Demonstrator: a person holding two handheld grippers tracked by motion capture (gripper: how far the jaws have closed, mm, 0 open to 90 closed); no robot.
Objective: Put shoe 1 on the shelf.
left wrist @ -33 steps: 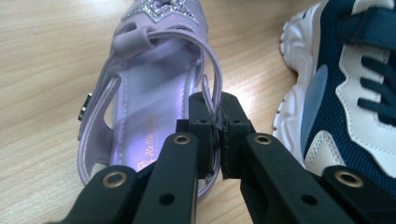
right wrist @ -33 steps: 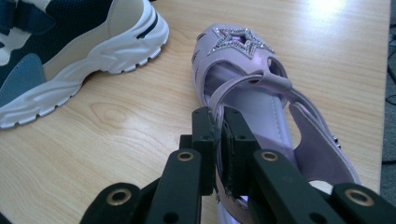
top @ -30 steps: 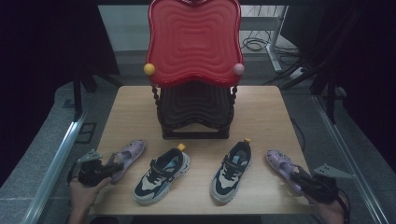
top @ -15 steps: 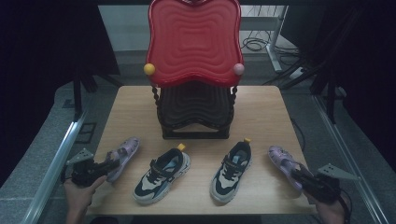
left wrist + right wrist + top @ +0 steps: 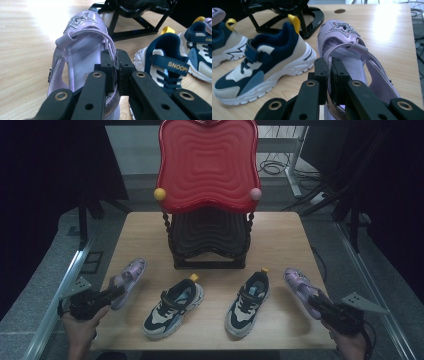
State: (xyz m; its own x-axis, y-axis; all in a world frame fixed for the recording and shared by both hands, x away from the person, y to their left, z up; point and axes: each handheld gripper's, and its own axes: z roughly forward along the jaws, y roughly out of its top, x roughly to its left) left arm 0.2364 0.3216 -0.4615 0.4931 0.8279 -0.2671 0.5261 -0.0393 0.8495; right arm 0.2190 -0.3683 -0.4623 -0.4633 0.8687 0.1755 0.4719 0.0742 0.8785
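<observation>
Left gripper view: left gripper point(image 5: 116, 68) pinches the lilac sandal point(image 5: 80, 50) by its thin heel wall between the fingers, as right gripper point(image 5: 328, 75) pinches its mate point(image 5: 352, 52); both look light, pliable, so grip firmly.

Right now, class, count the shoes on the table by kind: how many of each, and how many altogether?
Purple sandals: 2, the left sandal and the right sandal
Navy and white sneakers: 2, the left sneaker and the right sneaker
Total: 4 shoes
</observation>
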